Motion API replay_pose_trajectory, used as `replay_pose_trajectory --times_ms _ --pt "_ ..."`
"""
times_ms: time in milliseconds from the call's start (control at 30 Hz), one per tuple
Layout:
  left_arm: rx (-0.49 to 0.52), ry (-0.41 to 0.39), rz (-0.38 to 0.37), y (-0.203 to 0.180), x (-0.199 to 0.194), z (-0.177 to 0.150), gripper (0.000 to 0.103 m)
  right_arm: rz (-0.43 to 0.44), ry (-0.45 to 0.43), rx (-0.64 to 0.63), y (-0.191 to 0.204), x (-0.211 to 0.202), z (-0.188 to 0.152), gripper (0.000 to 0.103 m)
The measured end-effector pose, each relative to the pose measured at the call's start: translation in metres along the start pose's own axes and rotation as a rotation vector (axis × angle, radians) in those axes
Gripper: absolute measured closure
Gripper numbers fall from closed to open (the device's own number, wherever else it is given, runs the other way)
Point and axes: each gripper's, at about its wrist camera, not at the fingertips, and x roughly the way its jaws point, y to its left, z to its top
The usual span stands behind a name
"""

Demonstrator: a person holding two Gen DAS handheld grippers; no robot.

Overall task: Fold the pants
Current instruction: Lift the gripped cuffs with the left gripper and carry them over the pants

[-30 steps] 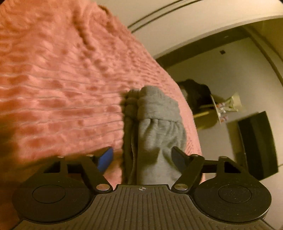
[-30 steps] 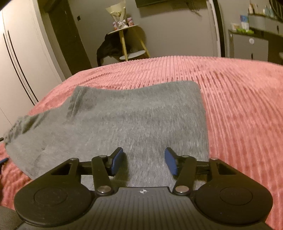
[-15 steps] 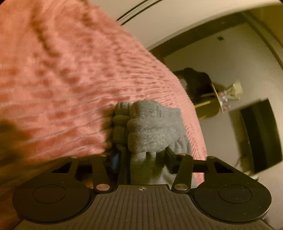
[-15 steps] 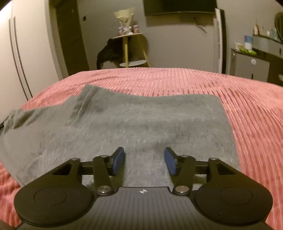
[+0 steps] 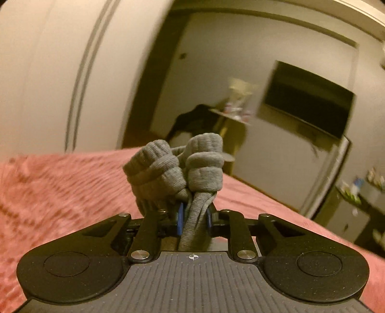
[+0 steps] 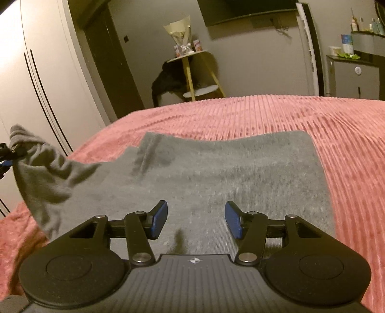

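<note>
One stool [image 6: 192, 72] beyond pink bedspread [image 6: 288, 115], grey pants [image 6: 216, 168].

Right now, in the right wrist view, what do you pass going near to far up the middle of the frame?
Right hand-held gripper, open → gray pants lying flat → pink bedspread → wooden side table → wall-mounted TV.

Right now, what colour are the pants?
Grey; the pants show best in the right wrist view, spread on the pink ribbed bedspread.
</note>
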Motion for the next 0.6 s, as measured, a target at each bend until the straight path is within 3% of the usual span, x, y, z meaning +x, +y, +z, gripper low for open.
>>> replay_pose_trajectory --times_ms 267,600 --pt "0.114 0.055 -0.131 -0.077 -0.026 -0.035 0.083 0.006 -0.029 0.107 -0.020 -0.024 0.004 0.049" --pt "0.263 0.224 -0.170 -0.146 -0.025 -0.093 0.085 -0.024 -0.015 0.227 -0.050 -0.035 0.003 0.049"
